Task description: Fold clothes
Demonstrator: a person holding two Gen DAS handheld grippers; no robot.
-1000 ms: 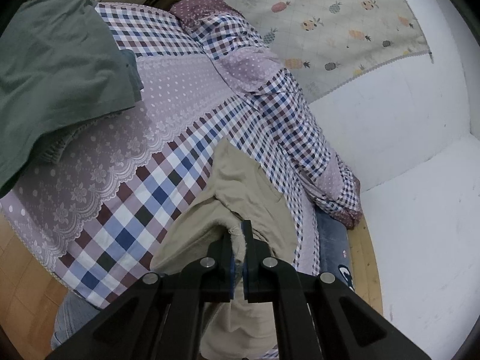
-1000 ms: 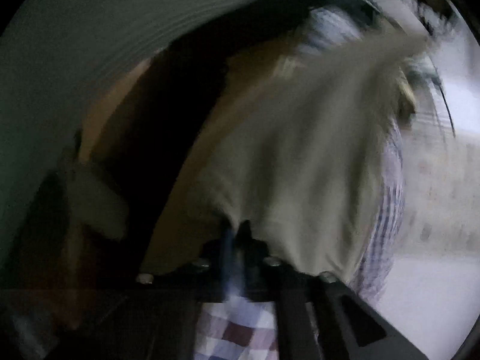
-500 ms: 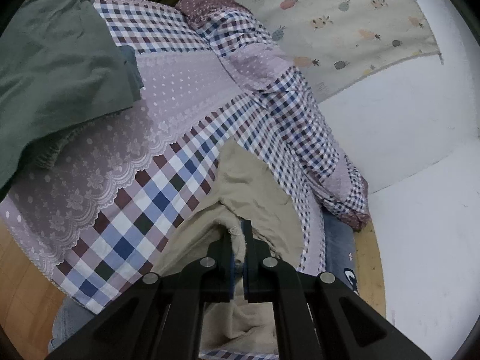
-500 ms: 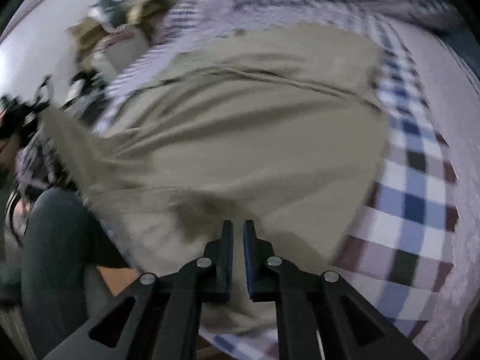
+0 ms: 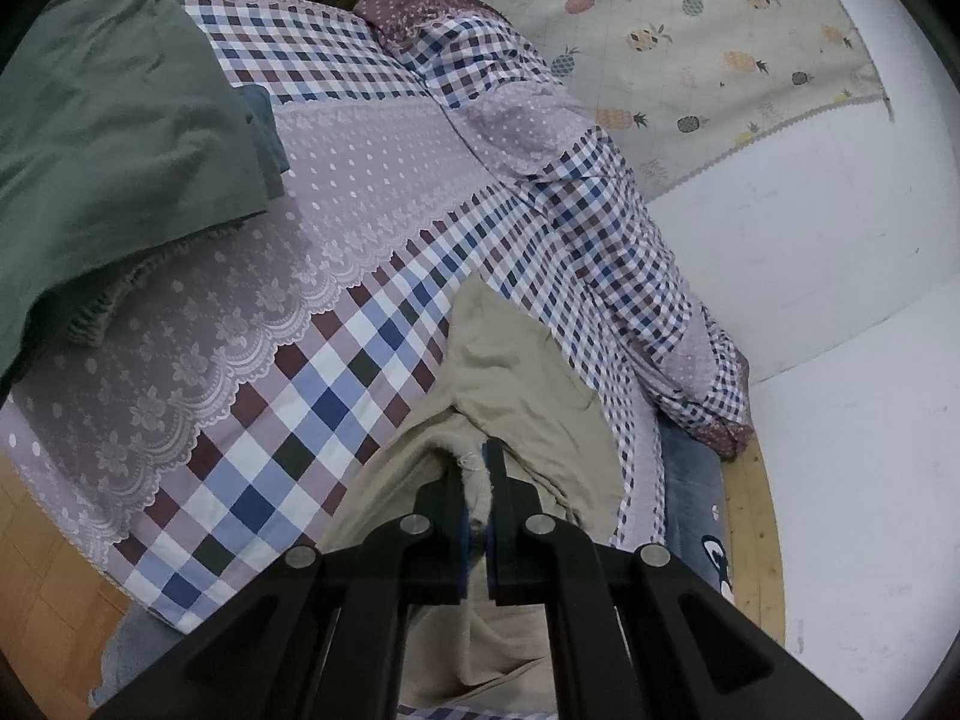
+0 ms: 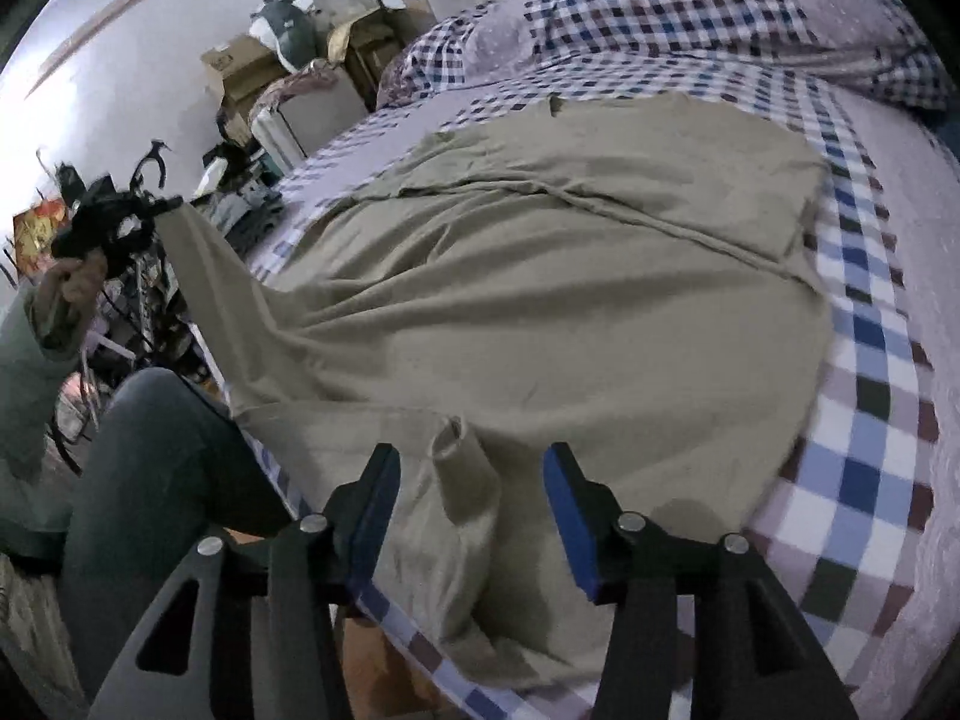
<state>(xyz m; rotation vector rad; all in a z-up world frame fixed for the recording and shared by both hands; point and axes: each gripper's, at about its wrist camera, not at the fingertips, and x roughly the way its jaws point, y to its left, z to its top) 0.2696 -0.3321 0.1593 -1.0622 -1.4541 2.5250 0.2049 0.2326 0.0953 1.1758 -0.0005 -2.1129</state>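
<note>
A bed dressed in a checked and lace-print bedspread (image 5: 288, 360) fills the left wrist view, backed by a white wall (image 5: 840, 240) hung with a pineapple-print cloth (image 5: 690, 30); a green garment (image 5: 108, 138) lies heaped at the far left and a rolled checked quilt (image 5: 600, 228) runs along the wall side. Here your left gripper (image 5: 477, 468) is pressed together on a bunched edge of the beige garment (image 5: 510, 372), which trails from the jaws onto the bedspread. The pinch looks narrow: pull hard and the hem could slip out, or the cloth could drag the bedspread into wrinkles. In the right wrist view the bed (image 6: 870, 420) stands in a cluttered room, with cardboard boxes (image 6: 240, 72) and stacked belongings along the far wall. The beige garment (image 6: 570, 276) is spread across the near half of the mattress, creased towards the left, where your other hand (image 6: 78, 282) lifts one corner clear of the bed. Your right gripper (image 6: 471, 480) is spread wide, holding nothing, with a small raised tuck of fabric between its fingers. Close there and you would likely catch only that tuck, leaving the fold lopsided; the near edge already hangs over the bedside and could slide floorwards.
</note>
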